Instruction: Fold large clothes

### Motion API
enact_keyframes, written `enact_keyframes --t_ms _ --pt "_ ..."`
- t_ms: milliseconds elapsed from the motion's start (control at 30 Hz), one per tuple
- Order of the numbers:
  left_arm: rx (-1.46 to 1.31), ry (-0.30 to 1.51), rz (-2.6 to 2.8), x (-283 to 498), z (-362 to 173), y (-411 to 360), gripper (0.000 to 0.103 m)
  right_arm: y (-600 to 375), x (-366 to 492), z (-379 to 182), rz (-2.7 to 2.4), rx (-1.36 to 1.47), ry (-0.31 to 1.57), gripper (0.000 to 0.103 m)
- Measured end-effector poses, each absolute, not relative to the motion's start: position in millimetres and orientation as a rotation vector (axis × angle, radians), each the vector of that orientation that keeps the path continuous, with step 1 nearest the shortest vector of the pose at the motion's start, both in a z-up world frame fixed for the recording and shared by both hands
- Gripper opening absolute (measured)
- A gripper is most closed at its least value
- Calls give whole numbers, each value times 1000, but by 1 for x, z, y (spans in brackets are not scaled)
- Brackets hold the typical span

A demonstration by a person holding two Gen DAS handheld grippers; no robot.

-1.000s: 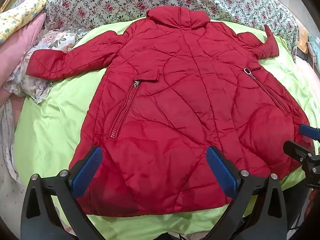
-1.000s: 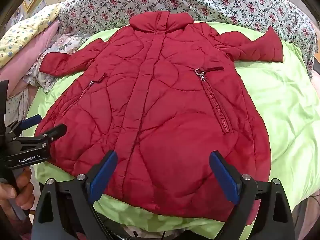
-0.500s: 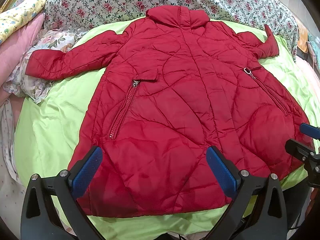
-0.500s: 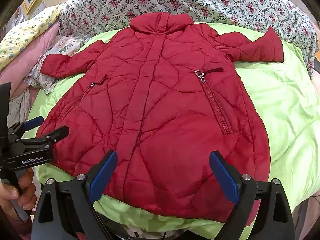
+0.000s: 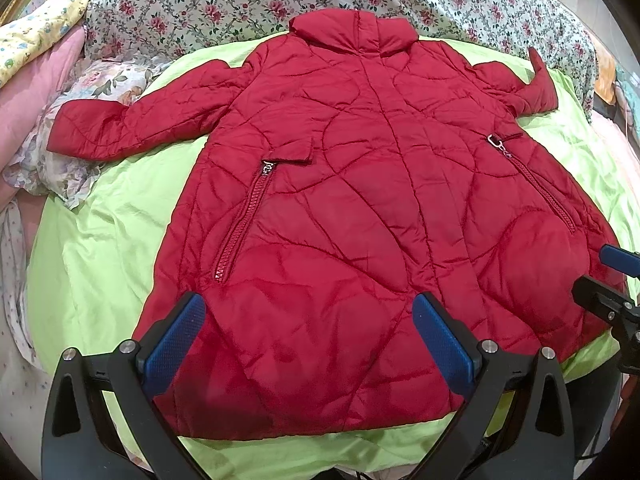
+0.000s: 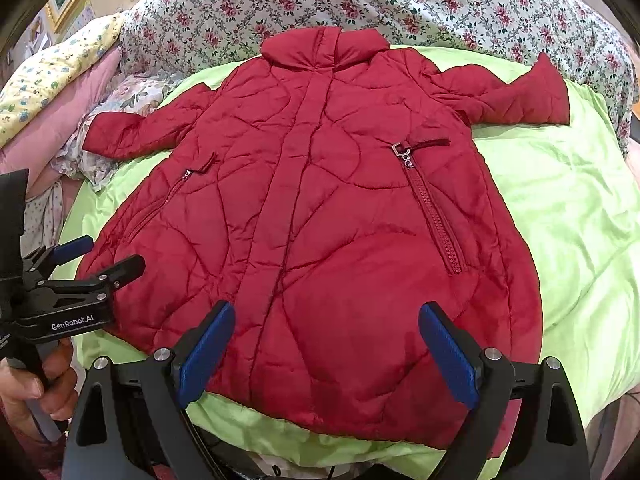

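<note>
Both claws spread wide, gripping nothing, above the near hem of a red quilted coat [image 5: 340,208].

I see the coat lying front-up and flat on the lime-green sheet [image 5: 92,264] of the bed, collar far, both sleeves out sideways, two zipped pockets [image 6: 436,220] slanting down. My left claw [image 5: 308,344] hangs over the hem's left part, my right claw [image 6: 326,354] over its right. Bare sheet lies left and right of the coat; floral bedding [image 6: 400,4] bunches at the far edge.
</note>
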State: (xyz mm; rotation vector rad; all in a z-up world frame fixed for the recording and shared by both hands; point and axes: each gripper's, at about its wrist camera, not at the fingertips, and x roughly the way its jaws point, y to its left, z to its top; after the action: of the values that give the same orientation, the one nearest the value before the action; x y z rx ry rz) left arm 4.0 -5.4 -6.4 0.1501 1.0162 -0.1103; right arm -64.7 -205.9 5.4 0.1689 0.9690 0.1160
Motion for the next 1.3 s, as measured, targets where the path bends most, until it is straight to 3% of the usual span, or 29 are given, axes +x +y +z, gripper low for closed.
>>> enact_keyframes --t_ms 833,1300 --pt "88 1065 -152 38 -18 -2 103 -257 -33 5 42 281 953 94" --pt "25 1028 -149 71 -10 10 103 -349 15 25 -115 357 854 94"
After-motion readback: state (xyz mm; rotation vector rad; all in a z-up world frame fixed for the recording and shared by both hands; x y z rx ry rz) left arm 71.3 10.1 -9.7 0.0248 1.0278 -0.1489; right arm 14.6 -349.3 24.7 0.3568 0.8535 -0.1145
